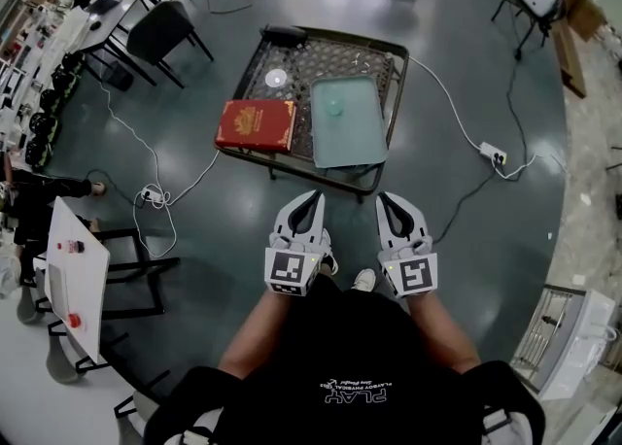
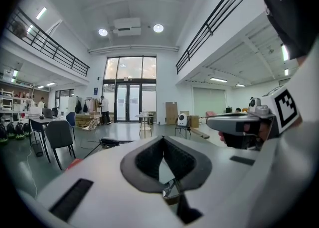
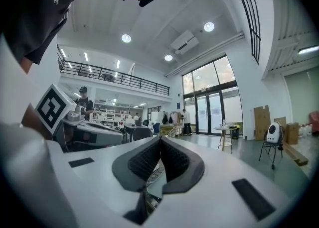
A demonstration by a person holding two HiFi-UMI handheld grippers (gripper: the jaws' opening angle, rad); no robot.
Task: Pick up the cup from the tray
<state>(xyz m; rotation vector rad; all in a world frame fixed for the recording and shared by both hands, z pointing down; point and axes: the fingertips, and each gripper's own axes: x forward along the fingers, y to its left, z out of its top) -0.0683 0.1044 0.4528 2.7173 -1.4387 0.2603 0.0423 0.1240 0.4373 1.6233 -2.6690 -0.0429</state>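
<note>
A pale green tray (image 1: 350, 132) lies on the right half of a low mesh-top table (image 1: 379, 52). A small clear cup (image 1: 334, 106) stands on the tray's far part. My left gripper (image 1: 315, 197) and right gripper (image 1: 384, 199) are held side by side in front of my body, short of the table's near edge, both pointing toward it. Each is shut with nothing between its jaws. In the left gripper view the left gripper (image 2: 163, 139) looks level across the hall, with its black pads meeting at the tip. It is the same with the right gripper (image 3: 160, 139) in the right gripper view. Neither of these two views shows the cup.
A red book (image 1: 257, 124) lies on the table's left half, with a white round thing (image 1: 276, 78) behind it and a black object (image 1: 285, 33) at the far edge. A white cable runs to a power strip (image 1: 493, 153) on the right. Black chairs (image 1: 160, 30) stand at far left.
</note>
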